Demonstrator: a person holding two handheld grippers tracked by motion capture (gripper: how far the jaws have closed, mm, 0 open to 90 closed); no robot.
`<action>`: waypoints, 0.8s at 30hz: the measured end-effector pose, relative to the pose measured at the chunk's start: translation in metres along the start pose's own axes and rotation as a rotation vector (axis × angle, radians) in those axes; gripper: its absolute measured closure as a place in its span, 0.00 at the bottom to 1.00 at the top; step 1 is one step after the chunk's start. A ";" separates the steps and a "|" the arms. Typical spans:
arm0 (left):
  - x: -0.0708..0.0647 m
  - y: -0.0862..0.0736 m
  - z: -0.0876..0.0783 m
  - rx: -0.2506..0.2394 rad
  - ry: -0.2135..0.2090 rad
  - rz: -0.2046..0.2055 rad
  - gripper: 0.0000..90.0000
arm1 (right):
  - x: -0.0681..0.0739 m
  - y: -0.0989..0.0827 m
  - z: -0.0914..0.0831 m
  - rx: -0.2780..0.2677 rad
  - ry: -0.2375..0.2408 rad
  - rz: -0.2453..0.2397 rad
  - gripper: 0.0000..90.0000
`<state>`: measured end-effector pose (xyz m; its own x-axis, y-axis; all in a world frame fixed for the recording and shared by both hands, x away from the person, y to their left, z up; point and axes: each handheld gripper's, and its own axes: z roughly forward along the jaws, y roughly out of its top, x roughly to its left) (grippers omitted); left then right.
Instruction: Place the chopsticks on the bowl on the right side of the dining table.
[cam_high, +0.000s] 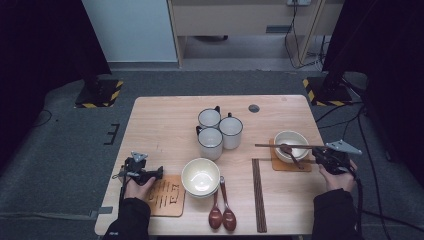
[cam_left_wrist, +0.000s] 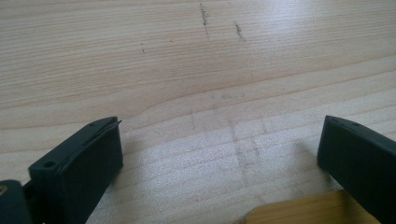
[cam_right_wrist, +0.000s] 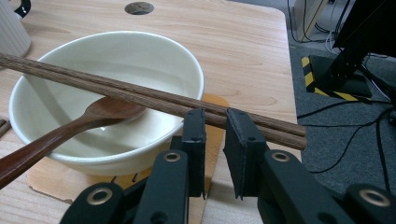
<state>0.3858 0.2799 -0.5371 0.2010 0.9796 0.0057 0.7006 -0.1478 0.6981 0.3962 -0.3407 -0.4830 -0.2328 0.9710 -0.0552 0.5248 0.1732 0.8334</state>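
Chopsticks (cam_right_wrist: 154, 98) lie across the right bowl (cam_right_wrist: 140, 60), pinched by the right gripper (cam_right_wrist: 215, 122); left gripper (cam_left_wrist: 219, 154) gapes wide.

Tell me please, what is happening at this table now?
A person is setting the table with two handheld grippers. The right gripper holds a pair of chopsticks across the rim of the bowl at the right, which sits on a coaster with a wooden spoon inside. The left gripper rests open on the table, beside the other coaster.
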 end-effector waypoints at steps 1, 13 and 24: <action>0.000 0.000 0.000 0.000 0.000 0.000 0.00 | 0.000 0.000 0.000 -0.001 -0.001 -0.001 0.86; 0.000 0.000 0.000 0.000 0.000 0.000 0.00 | 0.002 0.003 -0.005 -0.029 0.007 0.002 0.84; 0.000 0.000 0.000 0.000 0.000 0.000 0.00 | 0.008 0.019 -0.021 -0.108 0.038 0.005 0.78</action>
<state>0.3858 0.2799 -0.5371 0.2010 0.9796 0.0057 0.7007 -0.1479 0.6979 0.3871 -0.3333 -0.4562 -0.2629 0.9643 -0.0318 0.4349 0.1479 0.8882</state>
